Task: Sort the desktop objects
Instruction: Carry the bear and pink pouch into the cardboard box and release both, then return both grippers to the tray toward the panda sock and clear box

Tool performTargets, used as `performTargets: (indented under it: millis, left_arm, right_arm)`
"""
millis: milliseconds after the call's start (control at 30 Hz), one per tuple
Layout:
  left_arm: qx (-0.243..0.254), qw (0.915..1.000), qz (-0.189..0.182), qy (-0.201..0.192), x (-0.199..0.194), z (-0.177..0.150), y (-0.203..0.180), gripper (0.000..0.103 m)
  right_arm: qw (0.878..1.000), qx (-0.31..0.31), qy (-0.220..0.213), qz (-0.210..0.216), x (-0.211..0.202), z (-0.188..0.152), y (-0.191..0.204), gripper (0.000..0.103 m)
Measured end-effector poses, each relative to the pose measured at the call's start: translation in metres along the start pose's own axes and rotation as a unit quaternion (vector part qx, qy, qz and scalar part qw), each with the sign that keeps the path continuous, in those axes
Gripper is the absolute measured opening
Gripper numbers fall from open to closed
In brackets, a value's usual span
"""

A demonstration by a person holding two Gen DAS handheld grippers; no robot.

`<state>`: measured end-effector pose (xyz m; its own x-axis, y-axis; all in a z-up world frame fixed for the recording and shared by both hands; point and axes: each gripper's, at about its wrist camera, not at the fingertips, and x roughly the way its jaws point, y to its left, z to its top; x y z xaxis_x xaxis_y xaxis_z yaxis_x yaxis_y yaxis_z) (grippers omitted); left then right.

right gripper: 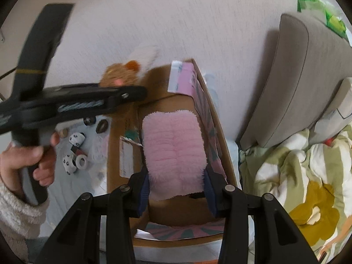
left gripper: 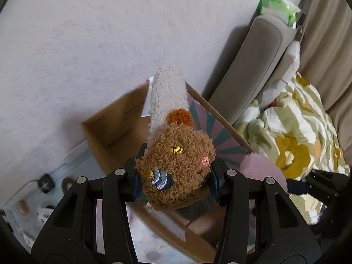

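Fingers of the left gripper (left gripper: 176, 176) pinch a brown plush toy (left gripper: 176, 165) with a white fluffy tail, held above the open cardboard box (left gripper: 105, 132). Right of it, the right gripper (right gripper: 176, 189) clamps a pink fluffy cloth (right gripper: 173, 145) hanging over the box's inside. Further right of the box lie a beige cushion (right gripper: 292, 77) and flowered bedding (right gripper: 297, 187)

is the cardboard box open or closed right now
Open. The cardboard box has its flaps folded out, and its brown inside shows below the pink plush held in the right gripper.
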<state>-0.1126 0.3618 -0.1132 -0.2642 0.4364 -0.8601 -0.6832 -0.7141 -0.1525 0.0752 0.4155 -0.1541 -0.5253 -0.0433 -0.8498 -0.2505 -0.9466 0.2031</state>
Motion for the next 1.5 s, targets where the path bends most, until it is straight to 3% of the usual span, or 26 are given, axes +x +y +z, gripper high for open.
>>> performTargets:
  millis: [333, 367, 400, 433, 467, 533, 967, 1267, 1500]
  left_arm:
    - [-0.007, 0.9997, 0.010, 0.023, 0.036, 0.003, 0.001, 0.046]
    - [-0.011, 0.9996, 0.010, 0.024, 0.037, 0.004, 0.003, 0.054]
    - [-0.014, 0.9995, 0.011, 0.025, 0.037, 0.005, 0.005, 0.075]
    - [-0.019, 0.9994, 0.017, 0.025, 0.037, 0.007, 0.008, 0.091]
    - [-0.024, 0.9992, 0.025, 0.021, 0.035, 0.009, 0.010, 0.102]
    - [-0.031, 0.9991, 0.029, 0.005, 0.026, 0.011, 0.017, 0.103]
    - [-0.049, 0.9976, 0.036, -0.034, -0.033, 0.010, 0.051, 0.103]
    - [-0.052, 0.9949, 0.063, -0.059, -0.091, -0.016, 0.079, 0.103]
    - [-0.074, 0.9877, 0.098, -0.096, -0.154, -0.045, 0.114, 0.103]
  right_arm:
    - [0.999, -0.020, 0.017, 0.023, 0.021, 0.001, -0.005, 0.041]
    - [1.000, -0.020, 0.012, 0.020, 0.021, 0.003, -0.004, 0.042]
    - [1.000, -0.022, 0.007, 0.018, 0.022, 0.004, -0.003, 0.044]
    - [1.000, -0.022, 0.006, 0.019, 0.024, 0.005, -0.004, 0.051]
    - [1.000, -0.021, 0.008, 0.017, 0.026, 0.006, -0.004, 0.066]
    - [1.000, -0.021, 0.008, 0.016, 0.026, 0.008, -0.003, 0.087]
    - [0.999, -0.038, -0.025, -0.014, 0.010, 0.012, 0.010, 0.087]
    - [0.997, -0.058, -0.045, -0.010, -0.013, 0.012, 0.041, 0.087]
    - [0.994, -0.086, -0.073, 0.004, -0.034, 0.013, 0.071, 0.087]
